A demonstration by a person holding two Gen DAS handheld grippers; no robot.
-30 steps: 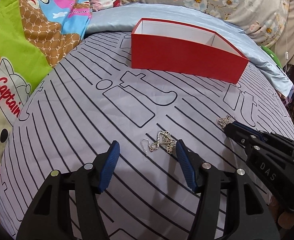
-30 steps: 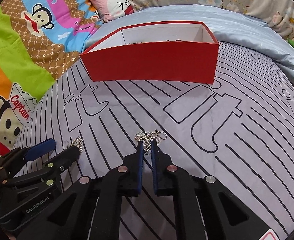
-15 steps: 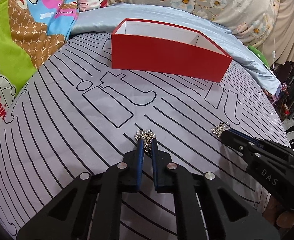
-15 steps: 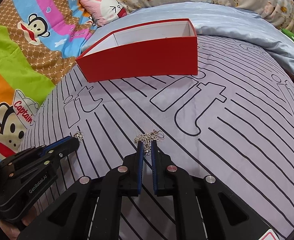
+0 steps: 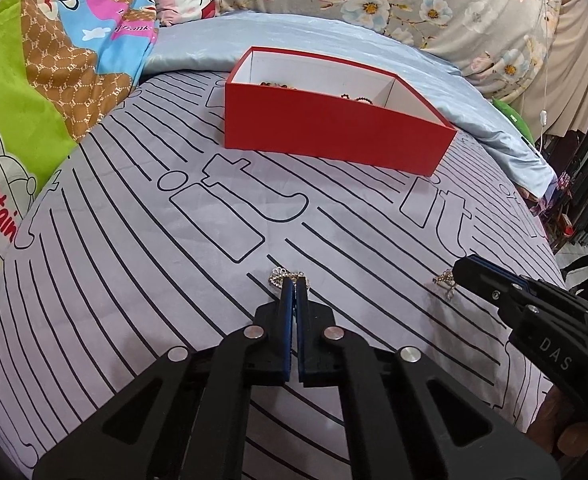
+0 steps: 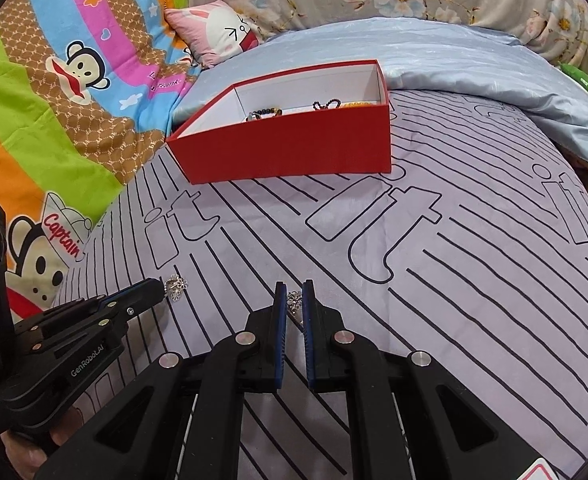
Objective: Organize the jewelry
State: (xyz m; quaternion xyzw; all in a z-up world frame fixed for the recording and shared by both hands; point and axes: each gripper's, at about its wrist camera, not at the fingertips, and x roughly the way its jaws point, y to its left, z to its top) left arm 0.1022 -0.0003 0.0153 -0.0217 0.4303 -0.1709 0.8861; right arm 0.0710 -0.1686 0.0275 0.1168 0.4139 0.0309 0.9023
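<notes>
Pinching a shiny silver earring (image 5: 287, 279), the left gripper (image 5: 292, 292) sits low on the striped bed (image 5: 134, 264). In the right view, the right gripper (image 6: 294, 304) pinches another silver earring (image 6: 294, 299); the red box (image 6: 286, 148) holds beads.

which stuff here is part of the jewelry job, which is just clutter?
Job: left gripper shut on silver earring; right gripper shut on second earring; red box with beads.
Clutter: pink pillow, cartoon blanket, blue sheet.
</notes>
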